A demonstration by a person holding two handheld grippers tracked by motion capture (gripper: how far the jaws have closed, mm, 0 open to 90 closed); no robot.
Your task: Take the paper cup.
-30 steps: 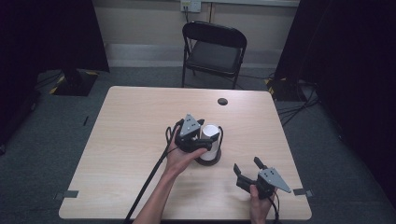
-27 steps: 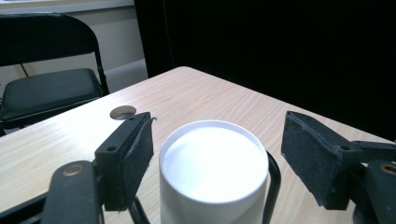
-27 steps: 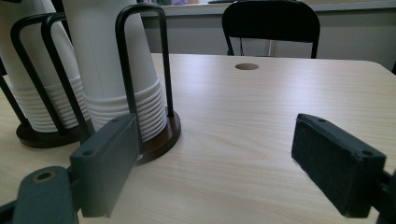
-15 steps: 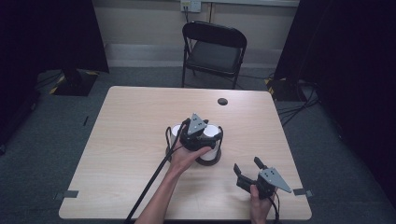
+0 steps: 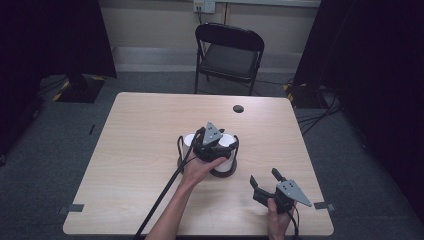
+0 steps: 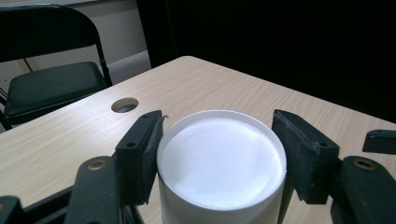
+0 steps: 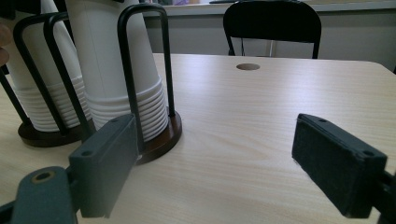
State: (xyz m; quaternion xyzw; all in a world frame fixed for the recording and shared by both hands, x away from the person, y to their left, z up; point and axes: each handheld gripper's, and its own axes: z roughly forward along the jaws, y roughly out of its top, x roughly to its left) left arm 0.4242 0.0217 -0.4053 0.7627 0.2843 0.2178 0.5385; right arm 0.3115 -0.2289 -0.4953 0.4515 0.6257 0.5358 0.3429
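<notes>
Two stacks of white cups (image 7: 119, 70) are held in a two-place black wire holder (image 7: 154, 135) mid-table. One stack's top is straddled by the left gripper (image 6: 217, 140), jaws apart. The right gripper (image 5: 263, 185) is rested nearby, jaws apart.

Counter (image 5: 140, 150) is pale beige wood grain w/ fine darker streaks and a dark round hole (image 5: 238, 108) nr the far edge. Paper cups (image 7: 116, 70) are plain white, stacked in black wire holders (image 7: 140, 79) on dark brown bases; both grippers, left (image 6: 217, 144) & right (image 7: 229, 168), are black w/ matte charcoal pads and grey top plates. Chair (image 5: 229, 52) beyond the far edge is black, floor (image 5: 60, 130) grey carpet, wall (image 5: 150, 25) cream.
</notes>
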